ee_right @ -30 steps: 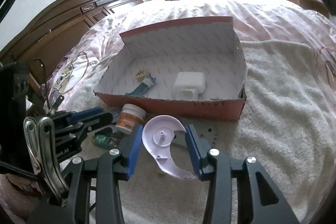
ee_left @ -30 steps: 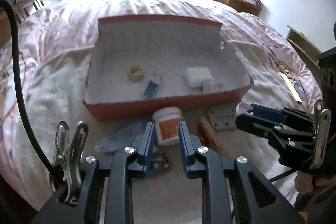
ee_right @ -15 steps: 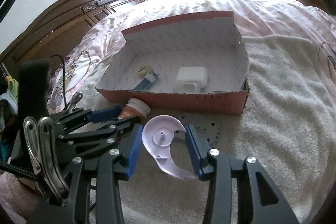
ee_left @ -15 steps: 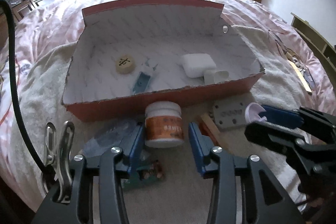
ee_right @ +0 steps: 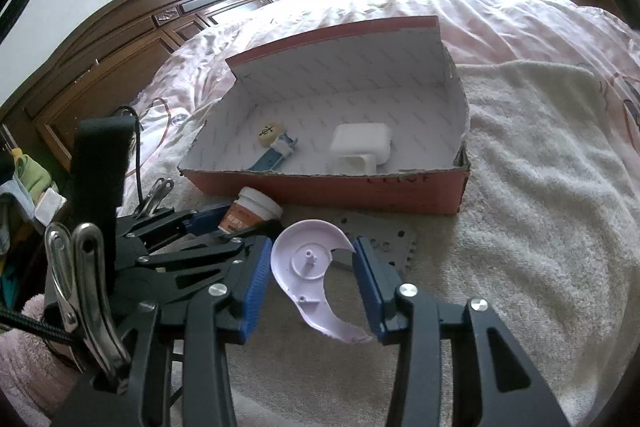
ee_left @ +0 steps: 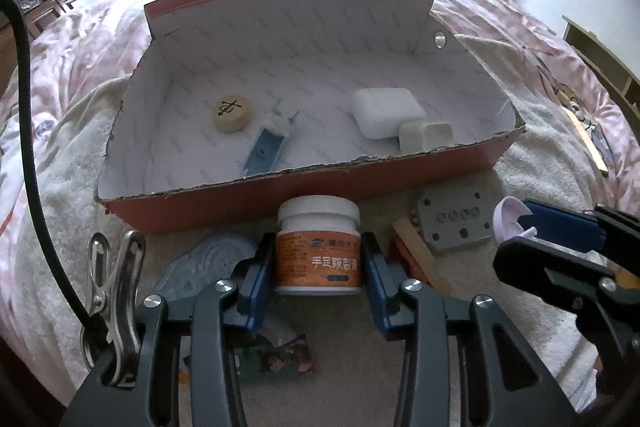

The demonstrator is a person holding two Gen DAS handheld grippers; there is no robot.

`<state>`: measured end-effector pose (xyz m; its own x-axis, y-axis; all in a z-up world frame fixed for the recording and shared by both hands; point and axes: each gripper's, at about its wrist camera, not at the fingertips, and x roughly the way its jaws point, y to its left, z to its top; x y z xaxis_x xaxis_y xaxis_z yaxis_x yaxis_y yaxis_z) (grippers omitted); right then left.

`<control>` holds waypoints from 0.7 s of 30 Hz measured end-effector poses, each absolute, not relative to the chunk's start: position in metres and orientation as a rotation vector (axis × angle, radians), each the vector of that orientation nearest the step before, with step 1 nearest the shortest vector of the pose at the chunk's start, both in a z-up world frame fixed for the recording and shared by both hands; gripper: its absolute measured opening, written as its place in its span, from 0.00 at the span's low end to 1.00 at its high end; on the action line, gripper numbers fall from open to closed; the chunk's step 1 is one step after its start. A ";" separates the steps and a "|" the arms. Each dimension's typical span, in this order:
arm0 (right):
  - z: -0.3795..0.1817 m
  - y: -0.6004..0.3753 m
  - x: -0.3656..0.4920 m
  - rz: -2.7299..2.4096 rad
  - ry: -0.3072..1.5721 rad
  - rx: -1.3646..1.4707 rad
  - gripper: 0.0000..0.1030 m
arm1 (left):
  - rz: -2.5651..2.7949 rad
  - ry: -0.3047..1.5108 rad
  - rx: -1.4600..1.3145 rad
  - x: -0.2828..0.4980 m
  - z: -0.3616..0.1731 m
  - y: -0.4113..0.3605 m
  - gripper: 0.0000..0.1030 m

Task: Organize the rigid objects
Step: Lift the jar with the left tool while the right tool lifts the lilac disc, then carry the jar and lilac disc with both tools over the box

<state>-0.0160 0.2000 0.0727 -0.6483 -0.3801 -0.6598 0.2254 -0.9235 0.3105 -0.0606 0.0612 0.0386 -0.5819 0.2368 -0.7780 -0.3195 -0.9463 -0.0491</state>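
Observation:
A white jar with an orange label (ee_left: 319, 247) stands on the towel just in front of the red cardboard box (ee_left: 304, 187). My left gripper (ee_left: 319, 269) is shut on the jar, blue pads against both sides; the jar also shows in the right wrist view (ee_right: 250, 213). My right gripper (ee_right: 314, 277) is shut on a curved lilac plastic piece (ee_right: 310, 267) and holds it low in front of the box (ee_right: 400, 193). The box holds a round wooden chess piece (ee_left: 232, 112), a blue clip-like part (ee_left: 266, 147) and white chargers (ee_left: 386, 111).
A grey perforated metal plate (ee_left: 454, 223), a wooden stick (ee_left: 420, 255), a grey plastic shell (ee_left: 200, 265) and a small printed packet (ee_left: 276, 355) lie on the towel by the jar. The bed spreads around; a dark wooden headboard (ee_right: 120, 39) is at the left.
My left gripper moved forward around the jar and closed on it. My right gripper kept hold of the lilac piece and barely shifted.

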 end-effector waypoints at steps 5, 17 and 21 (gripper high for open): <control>0.074 0.201 -0.016 -2.573 -0.286 1.087 0.43 | 2.536 0.085 -1.184 -0.048 0.053 0.054 0.40; 0.090 0.203 -0.031 -2.590 -0.276 1.065 0.43 | 2.590 0.049 -1.055 -0.051 0.096 0.039 0.40; 0.101 0.204 -0.046 -2.615 -0.259 1.042 0.43 | 2.608 0.035 -1.062 -0.069 0.099 0.034 0.40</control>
<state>-0.0457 0.2036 0.1009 -0.6861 -0.3521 -0.6366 0.2205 -0.9345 0.2793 -0.0687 0.0338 0.0986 -0.6705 0.2866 -0.6843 -0.3051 -0.9473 -0.0978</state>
